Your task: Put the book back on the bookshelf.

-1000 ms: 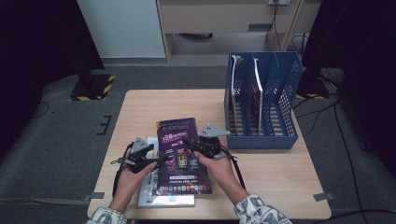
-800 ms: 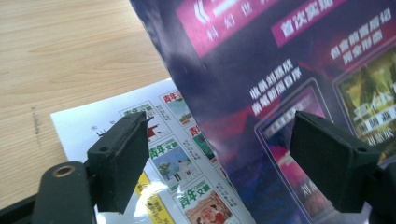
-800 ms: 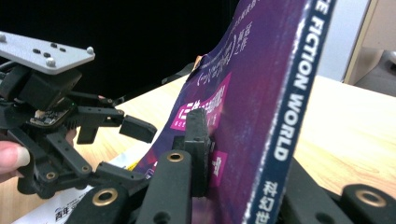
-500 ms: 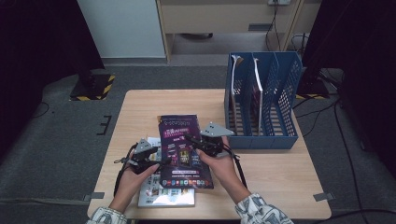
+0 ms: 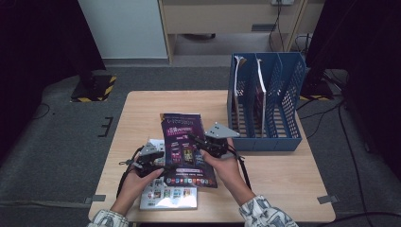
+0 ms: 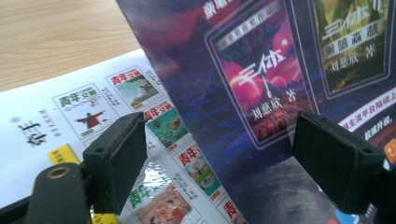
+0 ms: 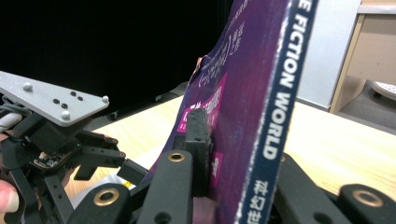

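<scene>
The right gripper (image 5: 201,143) clamps the purple science-fiction magazine (image 5: 187,146) by its spine edge; the left gripper (image 5: 158,165) gapes wide, apparently touching nothing, above the white magazine (image 5: 168,196).

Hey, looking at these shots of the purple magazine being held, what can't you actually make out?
- Right gripper, right gripper view: its far finger, hidden behind the purple magazine.
- White magazine, high view: most of its cover, hidden under the purple one; print too small.
- Blue file rack, high view: titles of the magazines in it, edge-on.
- Left gripper, left gripper view: its body, cut off below.
</scene>
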Demonstrator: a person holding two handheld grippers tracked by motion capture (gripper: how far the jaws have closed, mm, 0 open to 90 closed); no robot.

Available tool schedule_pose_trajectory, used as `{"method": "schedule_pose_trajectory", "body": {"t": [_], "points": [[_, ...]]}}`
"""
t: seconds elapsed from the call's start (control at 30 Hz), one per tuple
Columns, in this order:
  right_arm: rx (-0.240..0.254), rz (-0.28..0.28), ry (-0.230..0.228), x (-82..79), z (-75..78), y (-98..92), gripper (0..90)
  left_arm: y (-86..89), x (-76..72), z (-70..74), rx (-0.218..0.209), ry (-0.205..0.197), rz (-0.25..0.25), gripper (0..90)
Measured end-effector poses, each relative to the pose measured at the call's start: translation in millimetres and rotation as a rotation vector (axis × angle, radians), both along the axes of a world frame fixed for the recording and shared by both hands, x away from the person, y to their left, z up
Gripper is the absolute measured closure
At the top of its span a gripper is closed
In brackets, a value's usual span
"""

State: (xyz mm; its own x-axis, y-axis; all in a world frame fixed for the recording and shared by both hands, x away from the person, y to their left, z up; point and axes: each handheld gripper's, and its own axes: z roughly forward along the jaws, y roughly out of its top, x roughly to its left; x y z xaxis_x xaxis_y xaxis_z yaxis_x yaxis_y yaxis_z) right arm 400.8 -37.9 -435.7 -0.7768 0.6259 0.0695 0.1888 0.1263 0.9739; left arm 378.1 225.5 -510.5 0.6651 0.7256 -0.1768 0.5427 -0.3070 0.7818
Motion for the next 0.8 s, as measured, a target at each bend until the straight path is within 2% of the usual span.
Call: {"method": "schedule_pose_trajectory", "body": {"t": [0.23, 0.43, 0.57, 0.8], "points": [[0.021, 0.003, -0.036, -2.1, 4.9, -0.8, 81.1, -1.0, 0.4, -1.2, -0.002, 0.011, -0.014, 17.0], [0.027, 0.006, -0.05, -3.3, 7.0, -1.2, 81.3, -4.6, -0.2, -2.9, 0.002, 0.014, -0.035, 15.7], [0.037, 0.004, -0.059, -3.6, 8.1, -1.6, 81.4, -5.6, 0.5, -3.6, -0.009, 0.024, -0.024, 16.0], [0.054, 0.009, -0.085, -5.3, 12.4, -2.5, 81.7, -5.6, 0.6, -3.5, -0.024, 0.034, -0.041, 25.4]]}}
